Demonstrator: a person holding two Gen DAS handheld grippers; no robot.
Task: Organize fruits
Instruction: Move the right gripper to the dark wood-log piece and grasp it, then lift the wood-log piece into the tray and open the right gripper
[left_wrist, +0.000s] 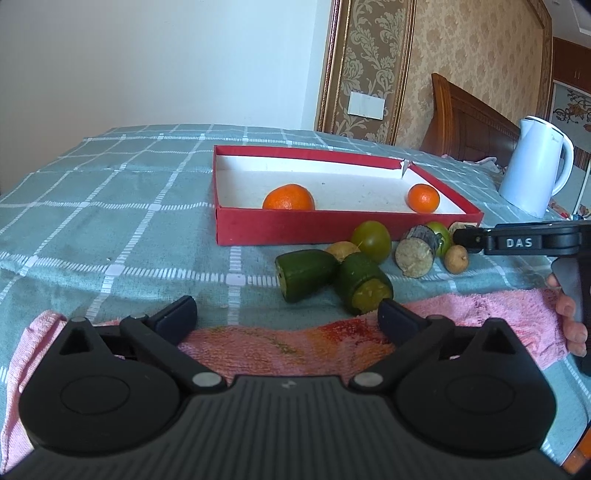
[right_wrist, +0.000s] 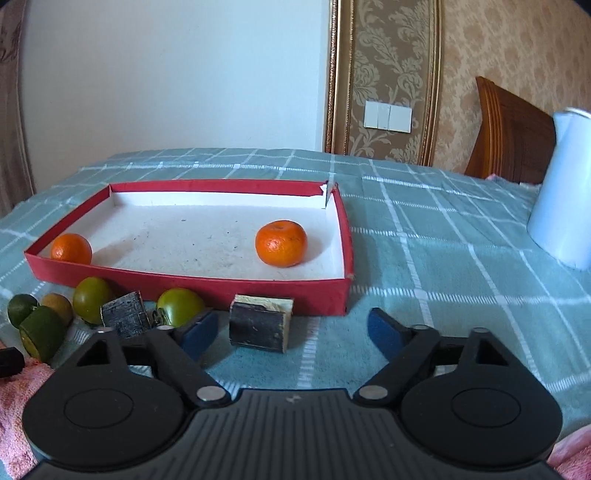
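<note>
A shallow red box (left_wrist: 295, 227) (right_wrist: 207, 286) with a white floor holds two oranges (left_wrist: 289, 197) (left_wrist: 423, 198), also seen in the right wrist view (right_wrist: 281, 243) (right_wrist: 71, 248). In front of it lie two cut green fruit pieces (left_wrist: 306, 269) (left_wrist: 364, 284), green round fruits (left_wrist: 371, 240) (right_wrist: 180, 306), small tan fruits (left_wrist: 456, 259) and dark-barked chunks (left_wrist: 415, 251) (right_wrist: 260, 323). My left gripper (left_wrist: 286, 317) is open, over a pink towel, just short of the green pieces. My right gripper (right_wrist: 291, 332) is open, with the dark chunk just ahead between its fingers; it also shows in the left wrist view (left_wrist: 517, 242).
A teal checked cloth (left_wrist: 110, 206) covers the table. A white kettle (left_wrist: 535, 166) (right_wrist: 565, 192) stands at the right. A pink towel (left_wrist: 280, 343) lies along the near edge. A wooden headboard (right_wrist: 513, 133) and wall are behind.
</note>
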